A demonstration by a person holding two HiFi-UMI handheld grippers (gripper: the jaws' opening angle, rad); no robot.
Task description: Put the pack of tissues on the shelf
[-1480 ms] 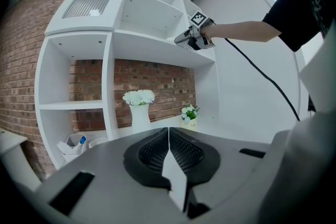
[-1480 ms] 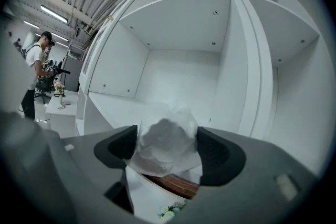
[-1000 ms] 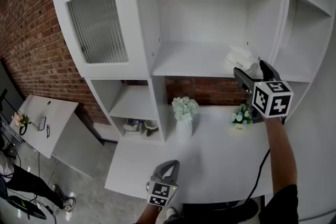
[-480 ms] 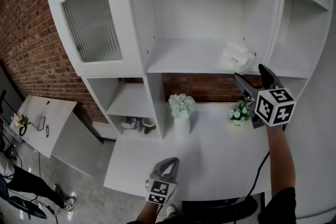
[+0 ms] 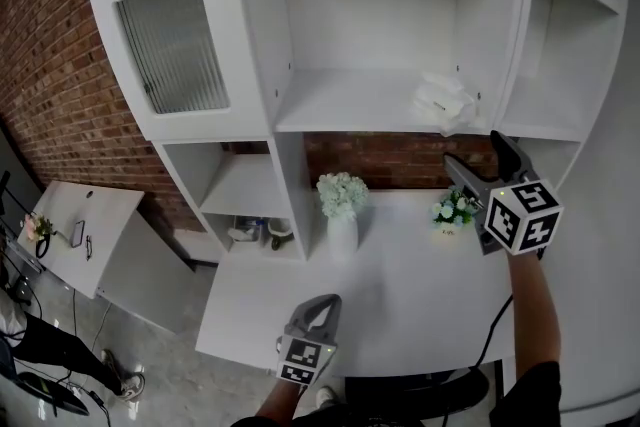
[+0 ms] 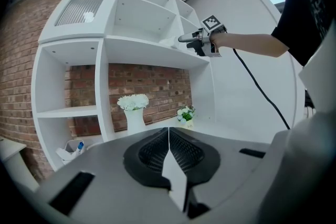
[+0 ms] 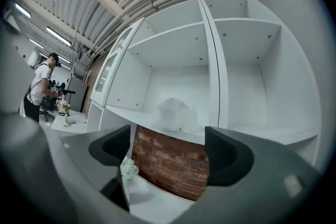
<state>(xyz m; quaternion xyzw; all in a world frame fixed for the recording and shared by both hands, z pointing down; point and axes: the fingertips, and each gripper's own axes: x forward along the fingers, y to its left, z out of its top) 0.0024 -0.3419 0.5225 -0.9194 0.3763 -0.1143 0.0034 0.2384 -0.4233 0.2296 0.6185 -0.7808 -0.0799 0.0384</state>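
Note:
The white pack of tissues (image 5: 443,102) lies on the middle shelf (image 5: 340,105) of the white cabinet, near its right front corner; in the right gripper view the pack (image 7: 177,113) rests free on the shelf edge. My right gripper (image 5: 483,170) hangs below and in front of it, open and empty, apart from the pack. My left gripper (image 5: 318,312) stays low by the counter's front edge, jaws shut with nothing between them. From the left gripper view the right gripper (image 6: 185,38) is seen just off the shelf.
On the white counter (image 5: 400,285) stand a white vase of flowers (image 5: 341,211) and a small flower pot (image 5: 455,212). A lower left cubby holds small items (image 5: 255,233). A glass cabinet door (image 5: 170,35) is at upper left. A person (image 7: 41,86) stands far off by a desk.
My right gripper has drawn back and down from the shelf, leaving the tissue pack resting there. The left gripper has barely moved.

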